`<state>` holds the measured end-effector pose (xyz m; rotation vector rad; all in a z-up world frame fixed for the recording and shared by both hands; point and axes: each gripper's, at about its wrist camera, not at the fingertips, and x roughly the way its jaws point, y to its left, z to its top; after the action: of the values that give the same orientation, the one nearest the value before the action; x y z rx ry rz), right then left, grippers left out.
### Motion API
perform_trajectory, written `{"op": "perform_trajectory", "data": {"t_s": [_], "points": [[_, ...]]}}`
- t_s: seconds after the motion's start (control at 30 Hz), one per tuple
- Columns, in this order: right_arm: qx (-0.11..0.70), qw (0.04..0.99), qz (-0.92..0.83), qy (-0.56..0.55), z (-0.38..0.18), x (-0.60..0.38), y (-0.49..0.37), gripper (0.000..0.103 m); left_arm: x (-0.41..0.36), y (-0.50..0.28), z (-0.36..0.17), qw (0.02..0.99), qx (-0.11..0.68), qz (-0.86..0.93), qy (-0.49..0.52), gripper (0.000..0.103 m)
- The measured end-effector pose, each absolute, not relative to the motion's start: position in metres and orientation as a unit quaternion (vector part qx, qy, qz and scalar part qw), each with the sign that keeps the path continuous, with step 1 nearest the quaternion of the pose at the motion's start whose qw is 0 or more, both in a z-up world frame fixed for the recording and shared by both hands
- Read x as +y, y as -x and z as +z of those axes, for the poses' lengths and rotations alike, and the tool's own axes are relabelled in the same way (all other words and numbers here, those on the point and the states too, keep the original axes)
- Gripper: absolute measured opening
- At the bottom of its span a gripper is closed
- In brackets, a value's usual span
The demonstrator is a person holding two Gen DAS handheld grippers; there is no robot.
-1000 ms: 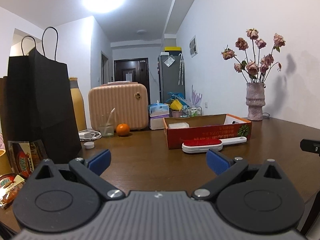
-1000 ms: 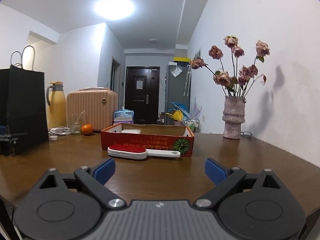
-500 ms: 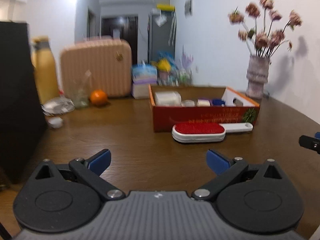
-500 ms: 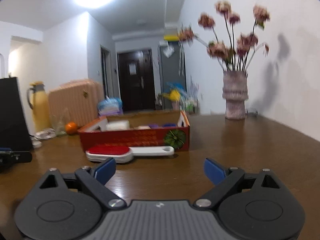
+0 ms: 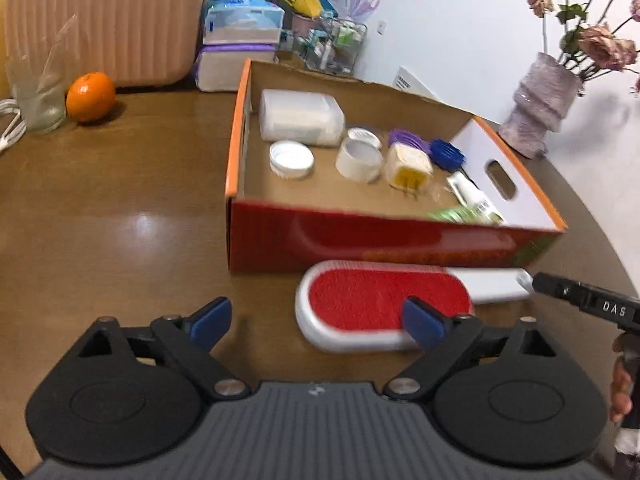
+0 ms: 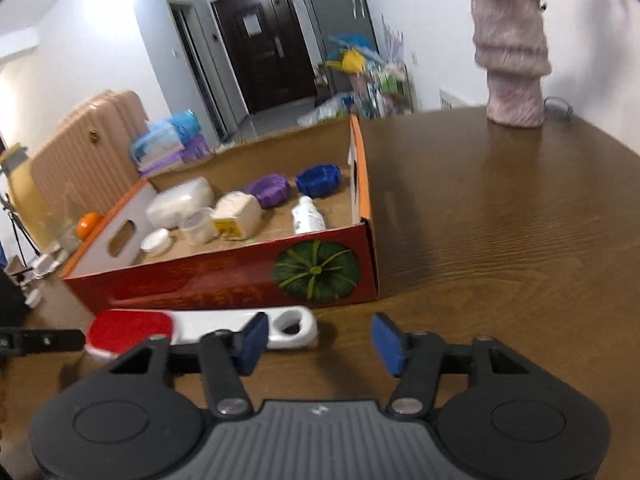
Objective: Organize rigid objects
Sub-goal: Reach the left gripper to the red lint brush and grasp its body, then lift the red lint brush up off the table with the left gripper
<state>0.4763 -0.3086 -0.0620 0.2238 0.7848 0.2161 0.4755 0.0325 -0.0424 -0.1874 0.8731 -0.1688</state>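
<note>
The tabletop is dark wood and spreads beneath both sets of jaws. Ahead of them stands the box, red on its near wall with an orange rim, open at the top. Inside it lie a clear tub, a white lid, a white cup, a cream plug, a purple brush, a blue brush and a small white bottle. Beyond the box, far from the jaws, are a pink case, a vase and an orange.

The lint brush lies flat on the tabletop just in front of the box's near wall, red pad up, white handle running towards the right gripper's side.

The left gripper has its jaws apart; they have just been closing. Its right finger shows over the red pad, its left finger over bare tabletop; whether either touches the brush cannot be told, and nothing is gripped.

The right gripper has its jaws apart too, also just closing. Its left finger overlaps the handle near the hanging hole; the gap between the jaws shows only tabletop beside the handle's tip.
</note>
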Motion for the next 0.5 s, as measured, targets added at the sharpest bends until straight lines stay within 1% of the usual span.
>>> {"op": "perform_trajectory", "data": {"t_s": [0.07, 0.13, 0.17, 0.23, 0.27, 0.37, 0.5], "points": [[0.391, 0.907, 0.106, -0.110, -0.071, -0.307, -0.486, 0.039, 0.032, -0.483, -0.049, 0.897, 0.424, -0.082, 0.097, 0.075], [0.385, 0.909, 0.109, -0.112, -0.076, -0.306, -0.488, 0.030, 0.031, -0.488, -0.052, 0.894, 0.422, -0.105, 0.110, 0.072], [0.383, 0.911, 0.112, -0.106, -0.076, -0.304, -0.487, 0.028, 0.030, -0.487, -0.051, 0.896, 0.416, -0.111, 0.109, 0.068], [0.383, 0.910, 0.121, -0.104, -0.076, -0.300, -0.487, 0.015, 0.028, -0.487, -0.051, 0.896, 0.411, -0.123, 0.113, 0.056], [0.385, 0.908, 0.126, -0.106, -0.075, -0.298, -0.487, 0.011, 0.027, -0.487, -0.050, 0.895, 0.411, -0.127, 0.117, 0.054], [0.387, 0.909, 0.120, -0.096, -0.072, -0.292, -0.488, 0.011, 0.025, -0.482, -0.048, 0.897, 0.409, -0.119, 0.117, 0.054], [0.385, 0.905, 0.131, -0.127, -0.073, -0.298, -0.479, 0.011, 0.025, -0.464, -0.042, 0.909, 0.389, -0.100, 0.110, 0.051]]}}
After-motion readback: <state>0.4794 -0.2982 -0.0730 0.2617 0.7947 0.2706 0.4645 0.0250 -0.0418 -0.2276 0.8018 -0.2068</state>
